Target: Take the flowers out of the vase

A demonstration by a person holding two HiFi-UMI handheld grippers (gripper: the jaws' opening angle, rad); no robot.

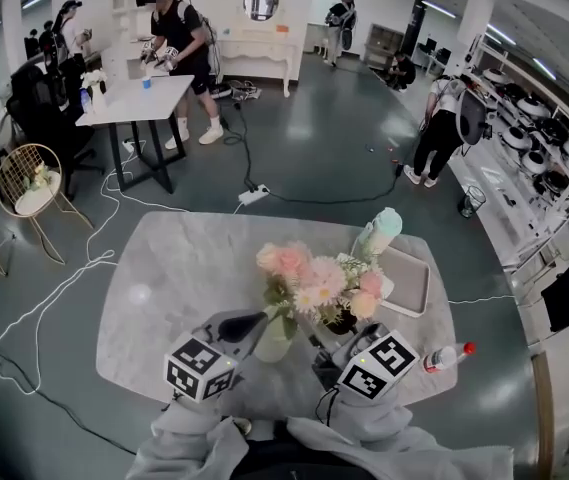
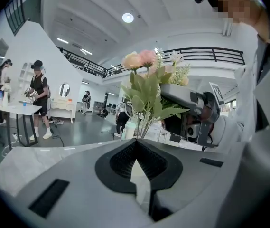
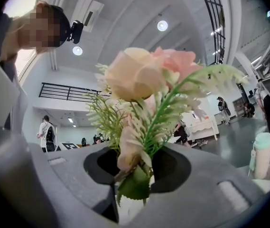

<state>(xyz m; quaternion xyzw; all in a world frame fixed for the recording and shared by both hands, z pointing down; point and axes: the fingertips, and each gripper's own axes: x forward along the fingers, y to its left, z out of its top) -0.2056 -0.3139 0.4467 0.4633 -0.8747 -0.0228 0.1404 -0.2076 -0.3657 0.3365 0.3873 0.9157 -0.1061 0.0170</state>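
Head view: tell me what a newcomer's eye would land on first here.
The pink and cream flowers at the middle of the grey marble table draw the eye first. Next come the two grippers just below them: the right gripper is closed on the stems, and the left gripper grips the pale vase. Behind, a mint bottle stands by a tray.

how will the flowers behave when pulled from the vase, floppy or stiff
The flowers are probably fairly stiff: the stems stand upright above the right gripper without drooping. Likely light, with thin stems and small blooms. Spreading leaves may snag the vase neck, so the left gripper holding it helps.
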